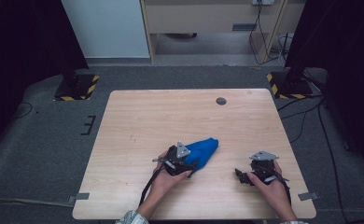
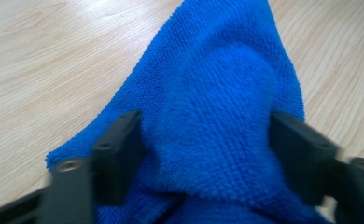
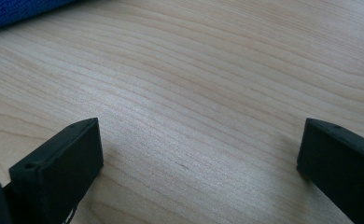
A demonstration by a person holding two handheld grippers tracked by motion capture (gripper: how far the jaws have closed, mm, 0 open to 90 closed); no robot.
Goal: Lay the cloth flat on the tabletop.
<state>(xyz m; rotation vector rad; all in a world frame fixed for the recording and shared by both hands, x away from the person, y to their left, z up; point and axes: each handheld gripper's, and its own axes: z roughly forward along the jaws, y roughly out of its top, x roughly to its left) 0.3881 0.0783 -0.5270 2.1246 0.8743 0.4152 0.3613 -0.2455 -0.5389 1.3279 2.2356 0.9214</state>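
Blue terry cloth (image 1: 202, 150) lies bunched on the pale wooden tabletop (image 1: 138, 116), a little toward the near edge from the middle and slightly left of centre between the two side edges. It forms a rumpled mound rather than a flat sheet, with one end reaching toward the far right corner and the other tucked under the left tool (image 1: 182, 161).

That left tool, gripped by the person's left hand (image 1: 166, 179), sits right at the near end of the cloth. In the left gripper view the cloth (image 2: 217, 102) rises in a soft hump between the two black jaws, which stand spread to either side of it. The left jaw's inner face lies against a fold and the right jaw meets the fabric's edge, yet neither visibly squeezes the pile; the cloth bulges freely between them. The looped weave is plain to see, and bare wood shows on both sides of the mound.

Well apart from the cloth, the right tool (image 1: 257, 172) rests low over the tabletop near the near right corner, held in the person's right hand (image 1: 273, 189), with its grey three-cornered plate facing up. In the right gripper view its jaws are wide apart with bare wood grain between them, and a sliver of the cloth (image 3: 17, 11) shows at the upper left corner.

A small dark round disc (image 1: 221, 101) sits in the tabletop close to the far edge.
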